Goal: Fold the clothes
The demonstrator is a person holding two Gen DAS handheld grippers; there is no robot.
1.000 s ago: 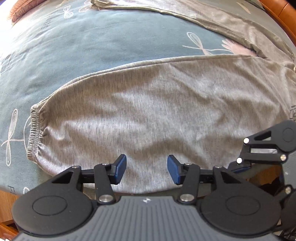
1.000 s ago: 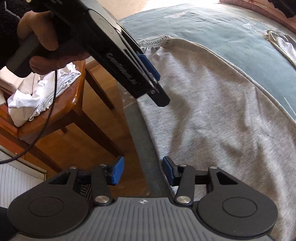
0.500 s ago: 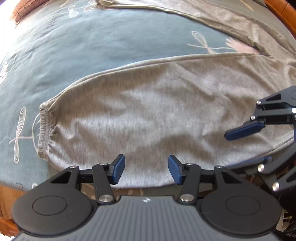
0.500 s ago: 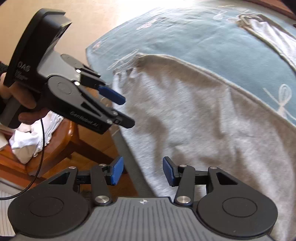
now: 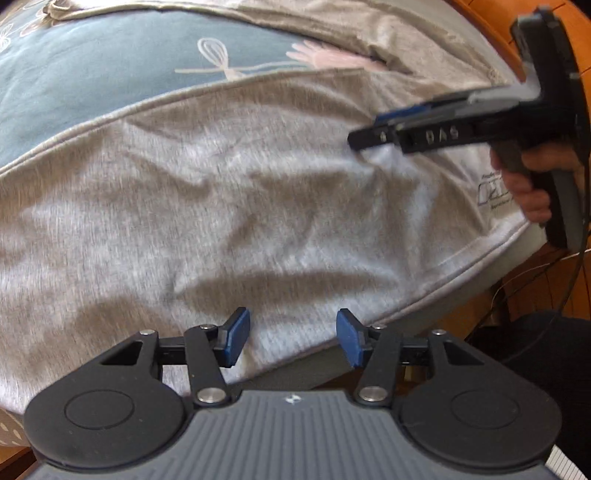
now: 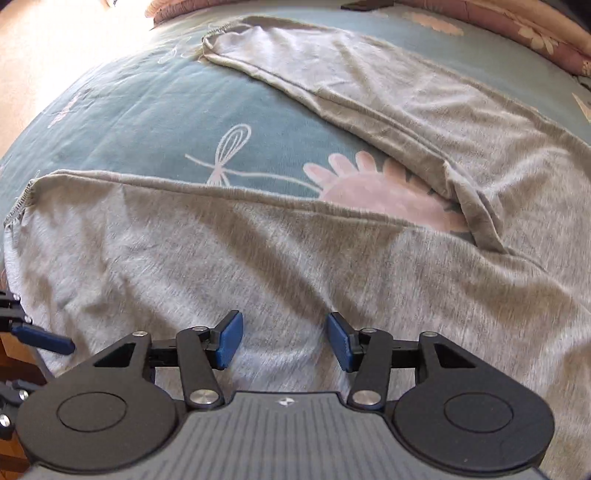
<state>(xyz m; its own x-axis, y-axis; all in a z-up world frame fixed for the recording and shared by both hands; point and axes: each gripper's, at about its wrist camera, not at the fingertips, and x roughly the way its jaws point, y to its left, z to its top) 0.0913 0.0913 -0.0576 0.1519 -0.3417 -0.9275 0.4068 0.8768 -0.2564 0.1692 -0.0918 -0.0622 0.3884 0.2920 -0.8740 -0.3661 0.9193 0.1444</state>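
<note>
Grey trousers [image 5: 240, 192] lie spread on a blue-green patterned bedsheet [image 5: 92, 74]. The near leg [image 6: 258, 258] runs across both views, with its cuff [image 6: 18, 206] at the left. The far leg [image 6: 369, 85] stretches away behind it. My left gripper [image 5: 291, 334] hangs open over the near hem by the bed's edge, nothing between its blue pads. My right gripper [image 6: 284, 339] points down over the middle of the near leg with its jaws opening, only flat cloth below them. The left wrist view shows the right gripper [image 5: 369, 133] from the side, held by a hand [image 5: 532, 184].
The bed's near edge [image 5: 314, 373] drops to a wooden floor [image 5: 461, 314], where a black cable [image 5: 576, 266] hangs from the right gripper. A pink flowered cover [image 6: 517, 33] lies along the bed's far side. A printed label [image 5: 495, 195] marks the trousers near the waist.
Both grippers slid right along the near leg; the cuff left the left wrist view. The right gripper swung from the bed's edge and floor to above the trousers, its jaws a little wider.
</note>
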